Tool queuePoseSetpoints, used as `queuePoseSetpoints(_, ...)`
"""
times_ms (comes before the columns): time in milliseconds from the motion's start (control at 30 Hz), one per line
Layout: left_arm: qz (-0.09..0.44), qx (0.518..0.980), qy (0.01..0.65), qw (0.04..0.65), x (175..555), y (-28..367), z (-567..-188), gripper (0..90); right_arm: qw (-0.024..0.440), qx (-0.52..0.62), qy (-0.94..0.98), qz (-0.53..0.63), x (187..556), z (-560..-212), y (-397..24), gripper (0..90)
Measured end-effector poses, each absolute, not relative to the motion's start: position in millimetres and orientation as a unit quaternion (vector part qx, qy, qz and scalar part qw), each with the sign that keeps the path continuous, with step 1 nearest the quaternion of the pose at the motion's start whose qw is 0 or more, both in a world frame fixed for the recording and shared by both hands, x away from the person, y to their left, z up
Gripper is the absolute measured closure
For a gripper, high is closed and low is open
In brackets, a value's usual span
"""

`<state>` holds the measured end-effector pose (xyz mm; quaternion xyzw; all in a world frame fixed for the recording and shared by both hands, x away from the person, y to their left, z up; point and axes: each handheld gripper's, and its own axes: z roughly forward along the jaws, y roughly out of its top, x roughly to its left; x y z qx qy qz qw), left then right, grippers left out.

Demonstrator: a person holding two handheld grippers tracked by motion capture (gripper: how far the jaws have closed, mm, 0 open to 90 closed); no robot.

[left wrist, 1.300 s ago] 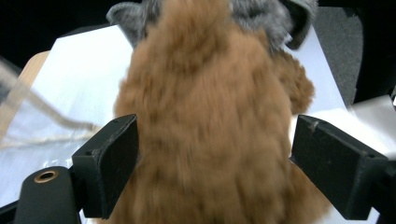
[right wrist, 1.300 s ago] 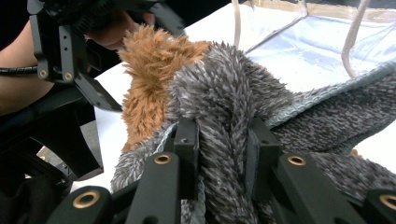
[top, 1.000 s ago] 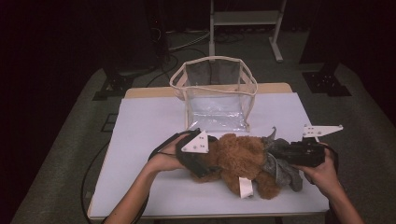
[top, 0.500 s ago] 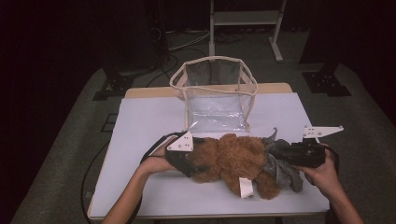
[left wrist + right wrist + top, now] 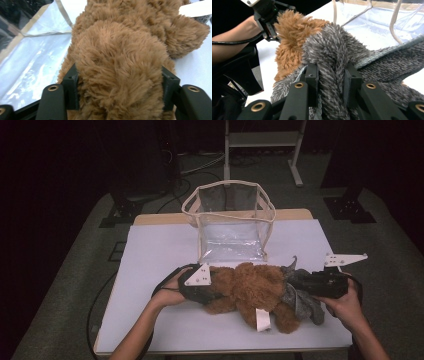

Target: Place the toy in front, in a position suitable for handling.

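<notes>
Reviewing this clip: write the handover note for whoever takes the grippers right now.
Left gripper: jaws have just been closing and now press on the brown end of the plush toy.
Right gripper: shut on the toy's grey part.
The toy lies on the table, in front of the clear bag, which stands open.
Done: both ends gripped.
Left: probably lift the toy into the bag.

Black grippers [image 5: 197, 287] with brass screws, grey three-cornered plates, trailing cables.

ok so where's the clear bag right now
In the high view the clear bag stands upright and open at the table's far middle, just behind the brown plush toy.
</notes>
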<state>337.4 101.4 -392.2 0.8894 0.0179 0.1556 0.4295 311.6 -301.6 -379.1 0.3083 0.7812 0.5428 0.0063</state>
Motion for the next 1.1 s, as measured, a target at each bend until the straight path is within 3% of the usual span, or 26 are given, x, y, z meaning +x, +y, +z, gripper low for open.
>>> queuePoseSetpoints(367, 0.162, 0.915, 0.022, 0.369, 333.0, 126.8, -370.6, 38.5, -0.006, 0.287, 0.802, 0.524, 321.6, -387.0, -269.9, 69.5)
queuePoseSetpoints(767, 0.15, 0.913, 0.032, 0.378, 328.3, 134.5, -371.8, 36.2, -0.022, 0.299, 0.831, 0.469, 297.9, -419.7, -271.7, 69.5)
queuePoseSetpoints(1100, 0.149, 0.91, 0.038, 0.386, 329.8, 133.5, -374.3, 32.9, -0.008, 0.281, 0.809, 0.517, 295.2, -392.9, -274.4, 69.8)
